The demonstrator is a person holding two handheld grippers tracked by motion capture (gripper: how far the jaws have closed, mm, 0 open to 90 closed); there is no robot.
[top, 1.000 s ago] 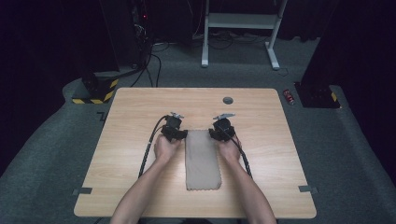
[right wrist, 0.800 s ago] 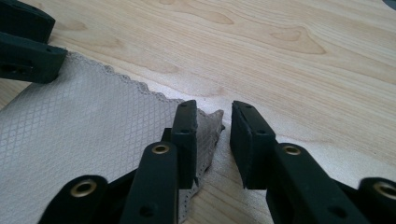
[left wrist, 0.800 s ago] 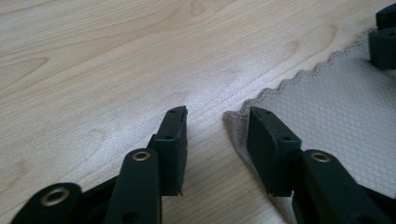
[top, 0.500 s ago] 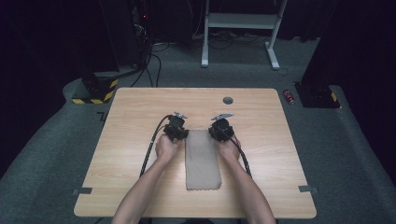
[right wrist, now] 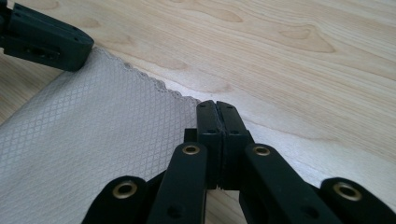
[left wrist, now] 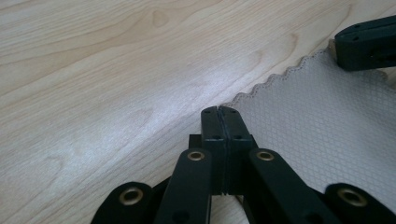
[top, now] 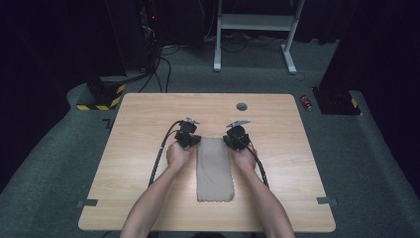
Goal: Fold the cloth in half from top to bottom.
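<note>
At the middle of the table point(top: 148, 198), a folded beige cloth point(top: 214, 171) lies flat, long side toward the person. The left gripper point(left wrist: 219, 111) and right gripper point(right wrist: 215, 105) have just closed, each pinching a far corner of it. Judgement: lift both corners together, level, keeping the hem taut to fold cleanly. No containers are present.

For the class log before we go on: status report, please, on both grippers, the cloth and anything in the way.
Left gripper and right gripper: jaws just closed, each shut on a far corner of the cloth. Cloth flat on the table. Nothing in the way.
</note>
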